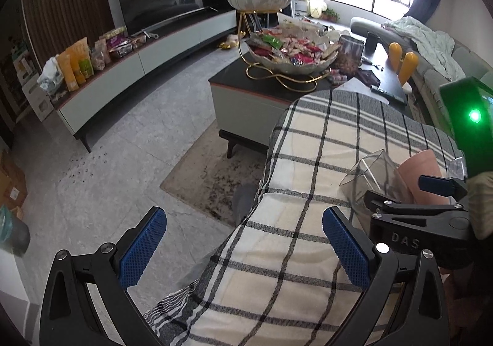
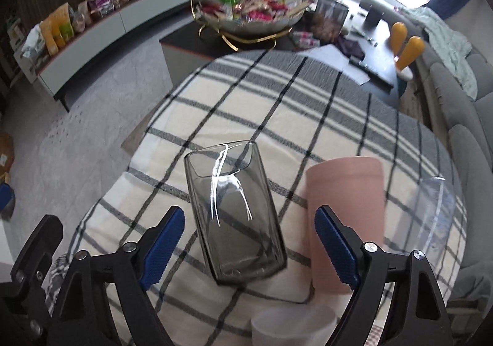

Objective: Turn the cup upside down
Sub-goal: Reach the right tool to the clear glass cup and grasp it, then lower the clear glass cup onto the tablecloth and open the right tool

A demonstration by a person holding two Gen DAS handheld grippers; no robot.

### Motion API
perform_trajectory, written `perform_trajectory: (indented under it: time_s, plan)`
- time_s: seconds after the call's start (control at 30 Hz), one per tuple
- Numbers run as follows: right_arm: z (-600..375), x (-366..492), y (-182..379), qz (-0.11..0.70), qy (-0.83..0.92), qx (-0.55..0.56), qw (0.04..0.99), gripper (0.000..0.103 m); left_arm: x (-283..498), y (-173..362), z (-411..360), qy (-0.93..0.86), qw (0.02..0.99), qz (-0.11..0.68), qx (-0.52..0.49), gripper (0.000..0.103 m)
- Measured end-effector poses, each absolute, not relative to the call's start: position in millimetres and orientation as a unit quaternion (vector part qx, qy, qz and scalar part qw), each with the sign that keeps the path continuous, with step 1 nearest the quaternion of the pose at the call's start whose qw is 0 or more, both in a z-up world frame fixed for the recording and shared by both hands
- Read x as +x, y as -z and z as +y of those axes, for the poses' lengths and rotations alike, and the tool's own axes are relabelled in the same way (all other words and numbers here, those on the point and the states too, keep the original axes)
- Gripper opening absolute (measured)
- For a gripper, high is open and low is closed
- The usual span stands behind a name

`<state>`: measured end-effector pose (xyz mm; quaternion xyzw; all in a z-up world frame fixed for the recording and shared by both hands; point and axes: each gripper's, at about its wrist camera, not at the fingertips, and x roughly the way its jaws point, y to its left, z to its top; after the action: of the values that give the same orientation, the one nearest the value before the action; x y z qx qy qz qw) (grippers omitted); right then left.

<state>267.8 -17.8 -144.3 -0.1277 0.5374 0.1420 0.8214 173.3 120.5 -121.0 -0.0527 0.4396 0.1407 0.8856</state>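
Observation:
A smoky grey square glass cup [image 2: 235, 216] stands on the plaid-covered table [image 2: 246, 105], mouth up, between the fingers of my right gripper [image 2: 249, 249], which is open around its lower part without touching it. A pink cup [image 2: 346, 216] stands just right of it, beside the right finger. In the left wrist view the glass cup [image 1: 368, 173] and pink cup [image 1: 420, 171] show at the right, partly hidden behind the right gripper [image 1: 409, 191]. My left gripper [image 1: 245, 249] is open and empty over the table's left edge.
A clear cup [image 2: 437, 216] stands right of the pink one and a frosted white cup [image 2: 292, 326] at the near edge. Beyond the table are a coffee table with a snack bowl [image 1: 291, 51], a TV bench [image 1: 138, 68], a sofa [image 2: 456, 105] and bare floor at left.

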Motion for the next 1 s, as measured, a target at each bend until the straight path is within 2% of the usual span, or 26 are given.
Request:
perform_trajectory:
  time_s: [0.23,0.6,1.0]
  plan:
    - [-8,278,164,0.558,-0.158,-0.124,0.805,0.064,179,133,122,-0.133,0.879,0.455,-0.054,0.103]
    - [-26,260,138,0.541,-0.141,-0.067,0.826,0.062,161,117,122,-0.126,0.885,0.444,-0.051,0.103]
    - [-60,166,103,0.572,-0.100,0.055,0.812,0.062,98,77,124,-0.114,0.900,0.420,-0.032,0.103]
